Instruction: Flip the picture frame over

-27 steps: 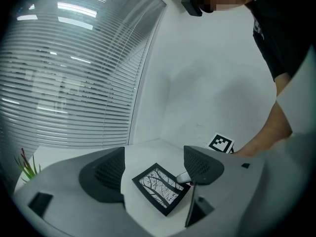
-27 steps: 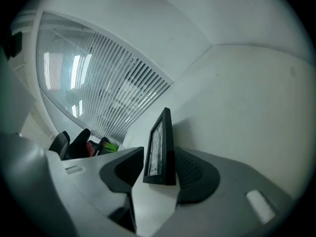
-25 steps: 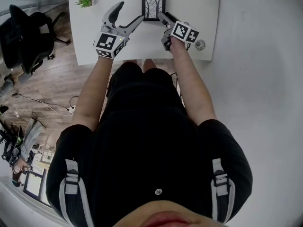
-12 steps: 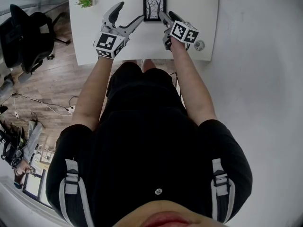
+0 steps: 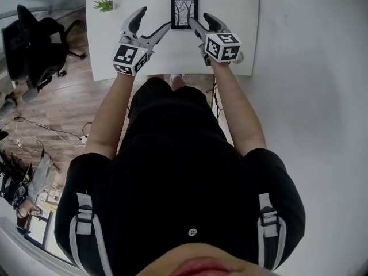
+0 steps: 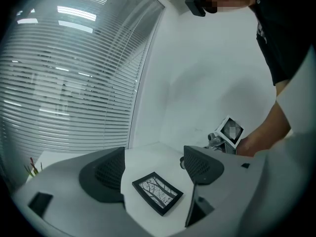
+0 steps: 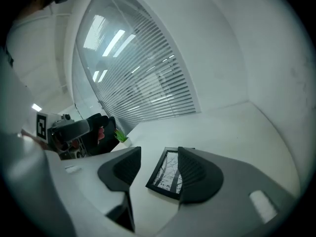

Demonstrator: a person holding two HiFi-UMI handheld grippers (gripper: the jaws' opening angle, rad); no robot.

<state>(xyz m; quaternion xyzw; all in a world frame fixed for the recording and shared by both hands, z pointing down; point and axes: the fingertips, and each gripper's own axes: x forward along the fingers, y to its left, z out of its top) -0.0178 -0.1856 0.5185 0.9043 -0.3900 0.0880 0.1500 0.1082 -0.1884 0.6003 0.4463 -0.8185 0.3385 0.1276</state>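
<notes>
Head view: the picture frame lies flat, picture side up, on the table, at the person's 12 o'clock. The left gripper hovers at its 8 o'clock and the right gripper at its 4 o'clock.

Left gripper view: the jaws are wide apart and empty, and the frame is untouched beyond them.

Right gripper view: the jaws have just been opening. They are about half apart and empty, with the frame beyond.

The frame's low edge gives little to catch, so a slipping jaw tip could shove it away instead of lifting it.

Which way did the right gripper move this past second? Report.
Yes. The right gripper rose above the table beside the picture frame and rolled; its jaws have just been opening, gripping nothing.
</notes>
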